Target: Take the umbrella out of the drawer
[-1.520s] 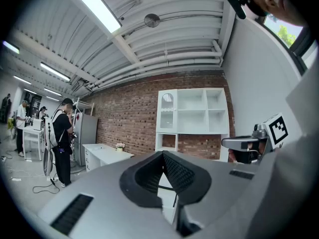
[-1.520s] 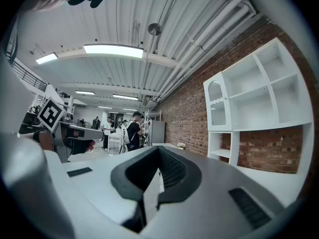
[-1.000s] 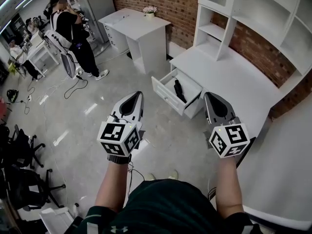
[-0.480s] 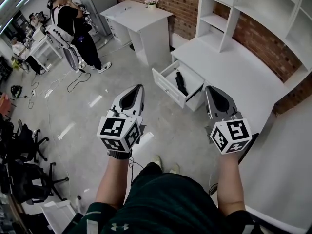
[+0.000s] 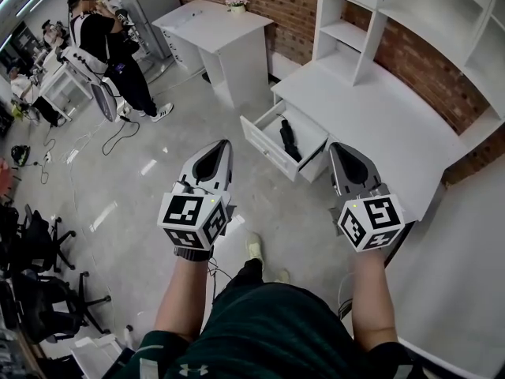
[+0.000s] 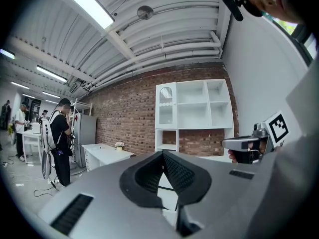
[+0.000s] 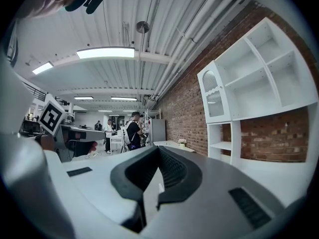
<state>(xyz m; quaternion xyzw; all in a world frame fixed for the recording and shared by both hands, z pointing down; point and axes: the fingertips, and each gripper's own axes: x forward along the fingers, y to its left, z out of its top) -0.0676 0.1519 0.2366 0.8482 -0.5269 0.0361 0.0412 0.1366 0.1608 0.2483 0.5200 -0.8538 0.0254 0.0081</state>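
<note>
A black folded umbrella lies inside the open white drawer of the white desk. I hold both grippers level above the floor, short of the drawer and apart from it. The left gripper points to the drawer's left with its jaws shut and nothing between them. To the drawer's right, the right gripper is also shut and empty. The umbrella does not show in either gripper view.
White shelving stands on the desk against a brick wall. A second white table with a flower pot is at the back. A person stands far left near cables; office chairs line the left edge.
Both grippers have come a little nearer the desk and sunk slightly, still shut. One of my feet has stepped forward into view between them.
</note>
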